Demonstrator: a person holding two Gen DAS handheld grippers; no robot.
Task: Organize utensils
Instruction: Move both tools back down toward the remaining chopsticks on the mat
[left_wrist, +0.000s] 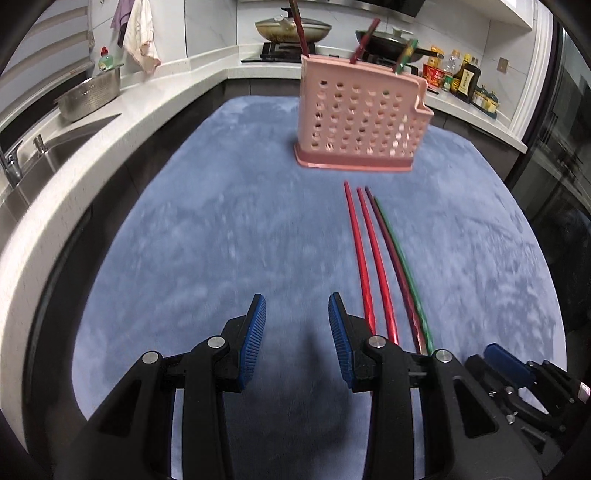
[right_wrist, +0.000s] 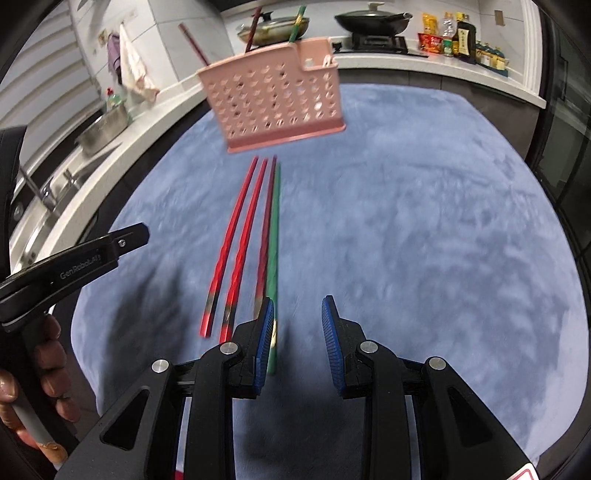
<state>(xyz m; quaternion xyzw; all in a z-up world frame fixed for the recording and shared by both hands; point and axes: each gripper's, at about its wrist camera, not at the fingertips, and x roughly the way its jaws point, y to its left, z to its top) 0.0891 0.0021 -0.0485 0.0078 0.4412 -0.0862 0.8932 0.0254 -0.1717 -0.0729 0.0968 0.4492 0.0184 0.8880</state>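
Several chopsticks lie side by side on the blue cloth (left_wrist: 184, 240): two red chopsticks (left_wrist: 360, 254), a maroon one (left_wrist: 393, 258) and a green one (left_wrist: 404, 266). Beyond their far tips stands a pink perforated holder (left_wrist: 358, 122) with three chopsticks (left_wrist: 299, 33) sticking out of it. My left gripper (left_wrist: 297, 306) hangs open over bare cloth, just left of the row's near ends. In the right wrist view my right gripper (right_wrist: 297, 306) is open and holds nothing. The green chopstick (right_wrist: 274, 236) runs past the outside of its left finger. The holder (right_wrist: 277, 99) stands ahead of it.
A sink (left_wrist: 55, 155) and a steel colander (left_wrist: 88, 96) are on the counter at left. Pans sit on the stove (left_wrist: 291, 27) behind the holder, with bottles (left_wrist: 461, 74) at right. A hand (right_wrist: 48, 354) holds the left tool's body (right_wrist: 74, 266) at the left edge.
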